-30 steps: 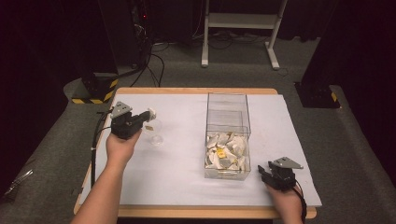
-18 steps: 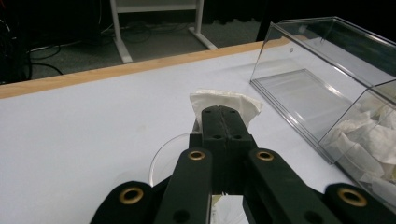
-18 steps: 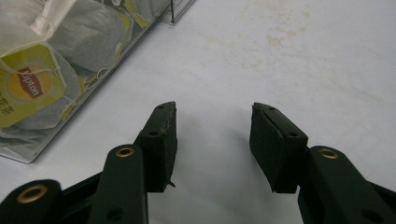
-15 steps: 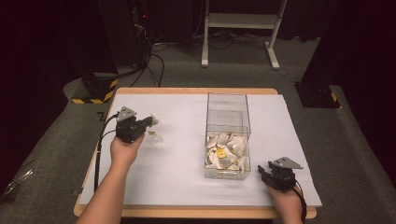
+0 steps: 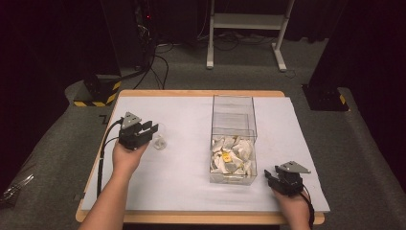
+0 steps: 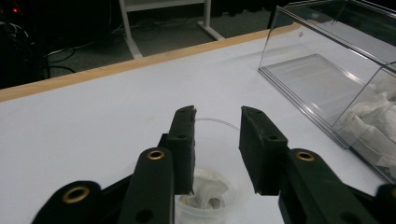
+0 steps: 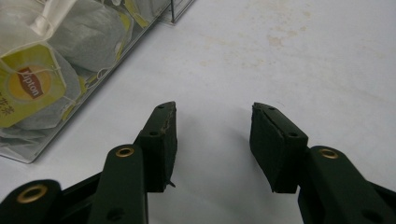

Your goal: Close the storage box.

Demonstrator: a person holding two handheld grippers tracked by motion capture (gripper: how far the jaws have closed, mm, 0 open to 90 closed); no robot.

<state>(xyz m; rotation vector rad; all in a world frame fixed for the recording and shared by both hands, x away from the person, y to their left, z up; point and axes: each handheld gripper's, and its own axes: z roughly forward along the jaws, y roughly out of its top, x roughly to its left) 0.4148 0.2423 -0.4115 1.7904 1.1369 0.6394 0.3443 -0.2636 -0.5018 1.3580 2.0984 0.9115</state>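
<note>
1. Clear plastic is the material of the small cup (image 6: 212,186), which stands upright on the white table cover (image 5: 182,177), on the left part of the table.
2. Inside the cup lies a white tea bag (image 6: 208,191), crumpled at the bottom.
3. The left gripper (image 5: 154,128) is at the cup, and in the left gripper view its two black jaws stand above the cup, over the rim, one on each side of the opening.
4. These jaws have just been opening. They are now apart, and nothing is clamped between them; the pads do not press on the cup.
5. The left hand (image 5: 125,158) holds this gripper from behind, and the forearm comes in from the bottom edge of the high view.
6. The clear box (image 5: 233,139) stands in the middle of the table, well apart from the cup, to the right of it.
7. The near part of the box is full of tea bags (image 5: 232,155); the far part looks empty of them. One yellow Lipton tag (image 7: 30,84) shows through the wall in the right gripper view.
8. The right gripper (image 5: 268,176) rests near the front right corner of the table, just beside the near end of the box.
9. Its jaws are apart, with only the bare white cover between them, and they hold nothing.
</note>
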